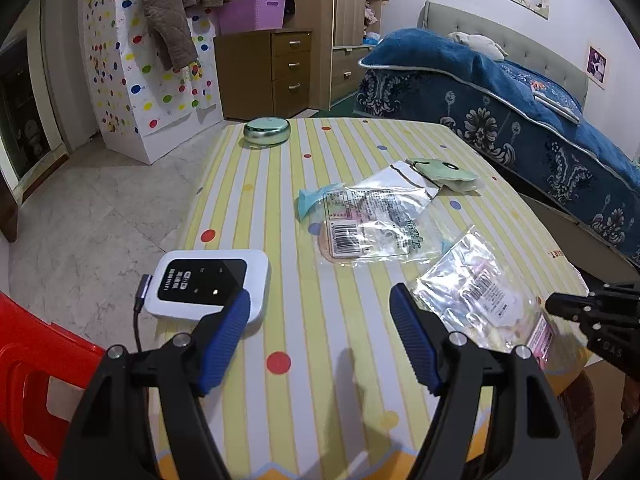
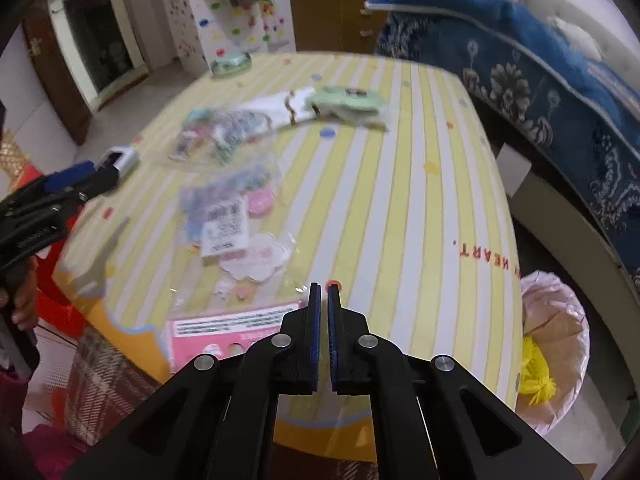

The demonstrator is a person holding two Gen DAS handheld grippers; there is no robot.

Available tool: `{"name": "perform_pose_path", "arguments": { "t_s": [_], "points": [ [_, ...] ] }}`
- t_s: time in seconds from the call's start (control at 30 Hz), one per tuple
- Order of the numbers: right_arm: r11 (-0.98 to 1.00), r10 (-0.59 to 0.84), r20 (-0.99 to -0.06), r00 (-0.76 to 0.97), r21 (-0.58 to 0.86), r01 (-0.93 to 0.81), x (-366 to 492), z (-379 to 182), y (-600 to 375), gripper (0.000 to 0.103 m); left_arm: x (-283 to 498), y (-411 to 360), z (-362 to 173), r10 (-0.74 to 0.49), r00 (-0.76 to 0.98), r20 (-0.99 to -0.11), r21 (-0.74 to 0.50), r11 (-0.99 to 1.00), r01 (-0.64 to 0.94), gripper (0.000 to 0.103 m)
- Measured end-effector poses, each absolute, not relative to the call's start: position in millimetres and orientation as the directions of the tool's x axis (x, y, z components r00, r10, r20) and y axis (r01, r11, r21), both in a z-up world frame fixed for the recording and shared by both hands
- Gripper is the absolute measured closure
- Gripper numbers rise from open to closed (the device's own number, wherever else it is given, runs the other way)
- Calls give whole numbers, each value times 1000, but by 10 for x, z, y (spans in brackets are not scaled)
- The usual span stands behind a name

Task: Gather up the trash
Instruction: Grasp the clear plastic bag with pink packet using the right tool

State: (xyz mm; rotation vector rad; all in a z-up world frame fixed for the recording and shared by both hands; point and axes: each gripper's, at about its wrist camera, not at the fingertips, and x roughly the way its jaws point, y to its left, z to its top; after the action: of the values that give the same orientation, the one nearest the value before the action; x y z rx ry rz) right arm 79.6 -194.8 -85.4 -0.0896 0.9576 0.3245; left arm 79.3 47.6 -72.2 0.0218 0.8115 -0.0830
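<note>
Left gripper (image 1: 320,312) stands wide, nothing between the pads, over the striped table (image 1: 280,200) beside a white wifi box (image 1: 208,284). Right gripper (image 2: 324,300) has a narrow gap w/ nothing in it. Clear wrapper w/ pink card (image 2: 232,248) lies just left of its tips, at the near edge. Two more wrappers (image 1: 372,220) sit mid-table. Lined bin (image 2: 556,344), probably holding yellow scrap, stands right of the table.
</note>
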Motion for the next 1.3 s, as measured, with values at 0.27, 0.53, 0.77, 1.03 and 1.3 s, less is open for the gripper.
{"name": "perform_pose_path", "arguments": {
  "t_s": [0.27, 0.53, 0.77, 1.03, 1.3],
  "points": [
    [890, 343, -778, 526, 89, -448, 798, -791, -1583, 16, 686, 525, -656, -53, 695, -717, -9, 998, 67, 32],
    [866, 283, -828, 485, 4, -500, 944, -1051, -1256, 13, 648, 561, -675, -55, 688, -724, -17, 998, 63, 32],
    [863, 298, -817, 494, 9, -505, 905, -1029, -1289, 33, 682, 551, -722, -59, 679, -732, -18, 998, 67, 32],
    [893, 330, -781, 530, 77, -443, 909, -866, -1494, 87, 682, 507, -756, -65, 670, -739, -13, 997, 82, 32],
    [941, 263, -698, 665, 34, -337, 914, -495, -1692, 90, 883, 438, -776, -73, 664, -744, -11, 995, 97, 32]
  ]
}}
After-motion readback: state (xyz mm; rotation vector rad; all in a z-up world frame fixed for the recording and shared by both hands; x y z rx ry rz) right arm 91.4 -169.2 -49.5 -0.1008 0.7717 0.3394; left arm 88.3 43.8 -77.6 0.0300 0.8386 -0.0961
